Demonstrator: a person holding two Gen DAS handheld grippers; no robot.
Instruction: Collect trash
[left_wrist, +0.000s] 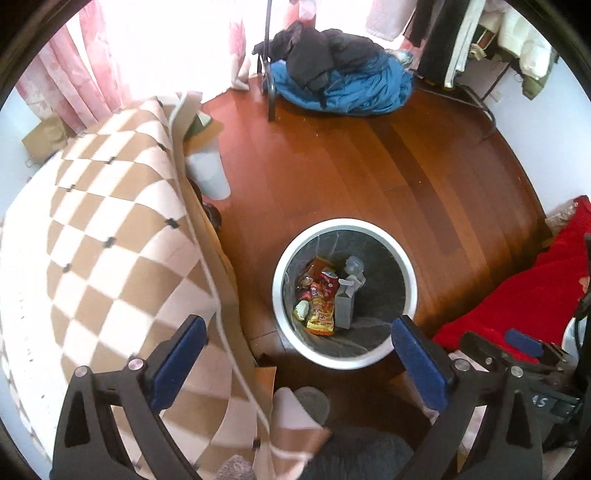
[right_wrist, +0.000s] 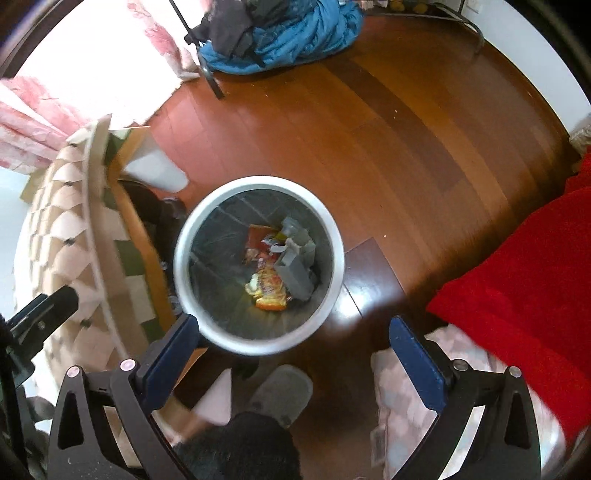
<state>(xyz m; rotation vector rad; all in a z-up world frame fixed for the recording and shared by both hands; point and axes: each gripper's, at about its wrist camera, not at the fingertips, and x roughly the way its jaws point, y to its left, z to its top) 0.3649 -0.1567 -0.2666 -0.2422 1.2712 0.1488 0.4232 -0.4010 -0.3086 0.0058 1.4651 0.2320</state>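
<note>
1. left gripper (left_wrist: 299, 332) is hanging above the floor (left_wrist: 351, 166) with its jaws spread wide apart — nothing is sitting between the blue pads (left_wrist: 417, 354).
2. right gripper (right_wrist: 293, 336) is pointing down over the bin (right_wrist: 192, 229), jaws likewise wide apart and gripping nothing.
3. the bin, white-rimmed with a dark liner, is standing on the floor just beside the bed (left_wrist: 92, 221).
4. trash is lying at the bottom of the bin — orange wrappers (left_wrist: 321, 299) are resting against a grey carton (left_wrist: 343, 306), with a clear bottle (left_wrist: 354, 266) above it.
5. a slipper (right_wrist: 280, 395) is showing near the bin in the right wrist view.
6. a red cloth (right_wrist: 517, 280) is lying to the right; blue clothing (left_wrist: 343, 88) is piled far across the floor.
</note>
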